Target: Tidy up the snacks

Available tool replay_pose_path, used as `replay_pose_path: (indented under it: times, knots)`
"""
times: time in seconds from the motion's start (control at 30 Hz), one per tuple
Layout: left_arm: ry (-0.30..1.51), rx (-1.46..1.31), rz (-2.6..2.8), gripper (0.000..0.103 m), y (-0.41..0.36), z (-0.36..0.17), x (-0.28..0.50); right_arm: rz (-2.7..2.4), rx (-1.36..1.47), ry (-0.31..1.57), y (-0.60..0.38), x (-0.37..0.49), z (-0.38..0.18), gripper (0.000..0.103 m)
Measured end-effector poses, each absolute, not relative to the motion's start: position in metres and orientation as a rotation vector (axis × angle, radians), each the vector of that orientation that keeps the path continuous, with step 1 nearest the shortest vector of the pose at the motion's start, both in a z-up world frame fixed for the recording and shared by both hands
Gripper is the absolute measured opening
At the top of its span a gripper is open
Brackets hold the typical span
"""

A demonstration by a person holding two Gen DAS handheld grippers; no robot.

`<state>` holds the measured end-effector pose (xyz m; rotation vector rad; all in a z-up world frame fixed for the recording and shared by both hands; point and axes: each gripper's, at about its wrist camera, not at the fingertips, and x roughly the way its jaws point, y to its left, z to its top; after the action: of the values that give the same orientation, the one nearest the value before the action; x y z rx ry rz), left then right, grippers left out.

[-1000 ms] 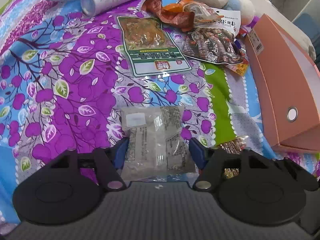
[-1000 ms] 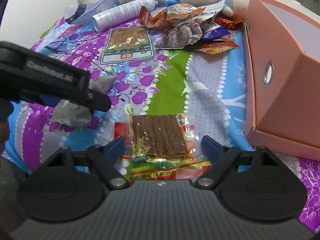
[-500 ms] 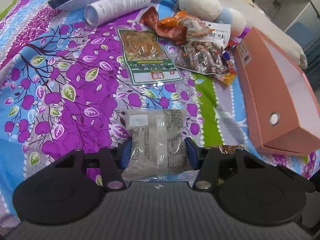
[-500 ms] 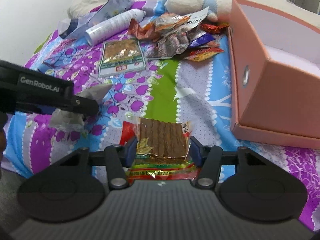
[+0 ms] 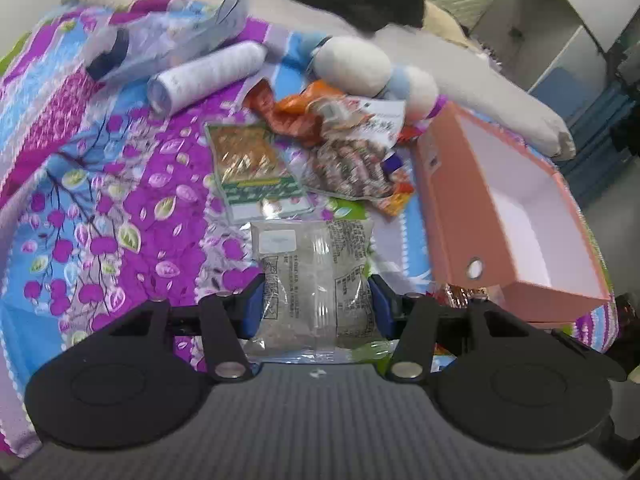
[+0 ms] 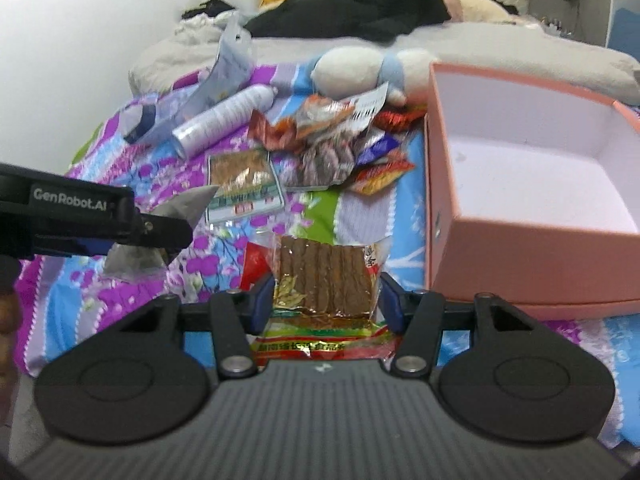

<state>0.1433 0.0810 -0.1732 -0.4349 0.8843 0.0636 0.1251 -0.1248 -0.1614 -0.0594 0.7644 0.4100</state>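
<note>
A grey packet point(image 5: 316, 280) is clamped between the pads of the left gripper point(image 5: 316, 306), above the flowered bedspread point(image 5: 120, 184). A packet of brown strips point(image 6: 325, 280) is pinched by the right gripper point(image 6: 326, 300), just beside the open pink box point(image 6: 532, 216), with the snack pile point(image 6: 332, 140) beyond.

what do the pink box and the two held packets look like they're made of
Pink box: likely matte cardboard, with flat stiff walls, crisp edges and a white lining.
Grey packet in the left gripper: thin clear plastic film, glossy, creased, contents showing through.
Brown-strip packet in the right gripper: glossy clear plastic front with shiny printed foil-like edges; foil or metallised film, hard to tell.
</note>
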Motion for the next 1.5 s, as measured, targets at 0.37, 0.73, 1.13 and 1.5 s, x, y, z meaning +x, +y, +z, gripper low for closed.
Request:
replay_pose_path:
  times: [0.37, 0.73, 1.13, 1.5]
  knots:
    - [0.797, -0.408, -0.021, 0.059, 0.057, -0.12, 0.136, 0.349, -0.01, 0.675, -0.151, 0.116, -0.112, 0.057]
    - [0.786, -0.378, -0.144, 0.059, 0.009, -0.103, 0.152, 0.244, 0.038, 0.647, -0.194, 0.113, -0.094, 0.057]
    - [0.816, -0.335, -0.27, 0.059, -0.042, -0.105, 0.212, 0.153, 0.077, 0.657, -0.236, 0.144, -0.095, 0.057]
    - [0.877, -0.29, -0.312, 0.059, -0.074, -0.127, 0.289, 0.118, 0.09, 0.709, -0.262, 0.205, -0.114, 0.058]
